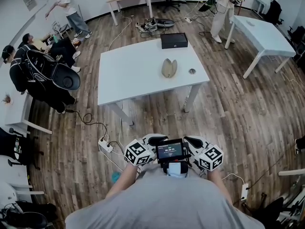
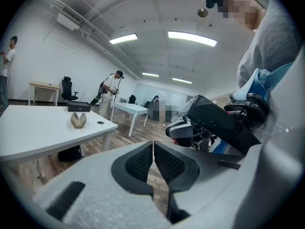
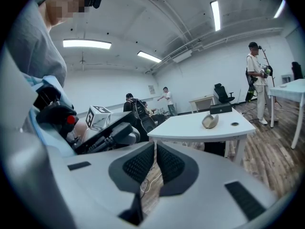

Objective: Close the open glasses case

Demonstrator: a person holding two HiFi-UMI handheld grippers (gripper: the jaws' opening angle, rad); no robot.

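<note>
Two grippers, the left gripper (image 2: pixel 153 149) and right gripper (image 3: pixel 156 151), are clenched on nothing and tucked at the person's chest, likely idle before starting. The open case (image 1: pixel 169 68) lies on the table (image 1: pixel 128 75) well ahead.

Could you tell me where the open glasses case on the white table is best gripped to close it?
Probably the two shells' outer faces, coming from above: the glasses case appears to stand hinge-down, gaping upward, so a squeeze should shut it.
</note>
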